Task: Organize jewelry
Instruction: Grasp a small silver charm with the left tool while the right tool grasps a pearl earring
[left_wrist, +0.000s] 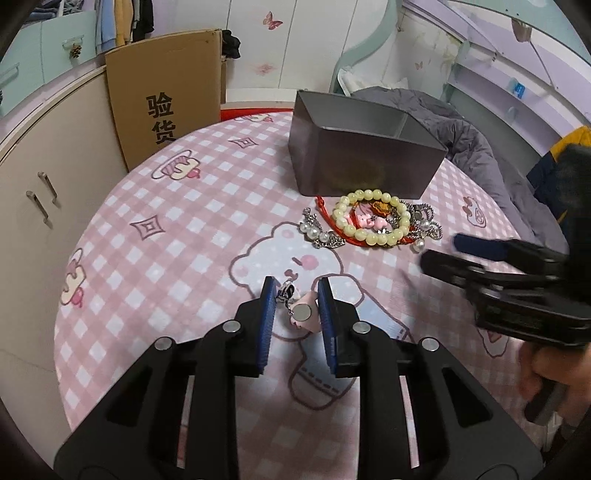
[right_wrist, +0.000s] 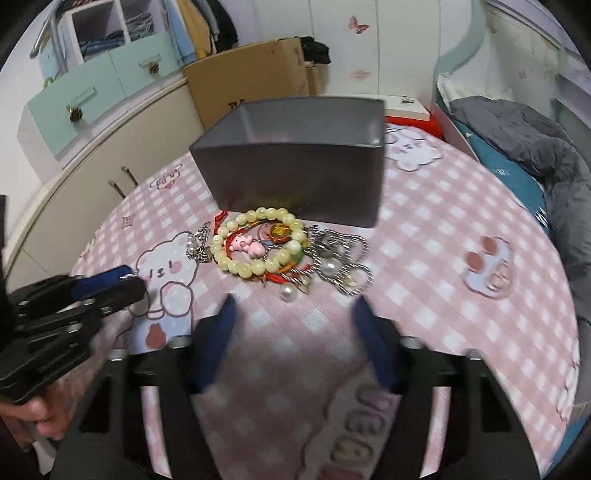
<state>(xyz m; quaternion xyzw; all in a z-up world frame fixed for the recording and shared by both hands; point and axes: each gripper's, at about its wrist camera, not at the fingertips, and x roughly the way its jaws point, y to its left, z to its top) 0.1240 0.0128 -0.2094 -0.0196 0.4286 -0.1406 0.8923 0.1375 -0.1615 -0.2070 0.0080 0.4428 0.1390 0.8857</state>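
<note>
My left gripper is shut on a small pink charm with a silver clasp, just above the pink checked cloth. Beyond it lies a jewelry pile: a pale yellow bead bracelet, a red cord, pink charms and silver pearl chains. Behind the pile stands an open grey box. My right gripper is open with nothing between its blue pads, blurred, and sits close in front of the pile near a loose pearl. The left gripper shows at the left edge of the right wrist view.
A cardboard box leans against a beige cabinet at the back left. A grey quilt and dark clothes lie to the right. A person's hand holds the right gripper's handle.
</note>
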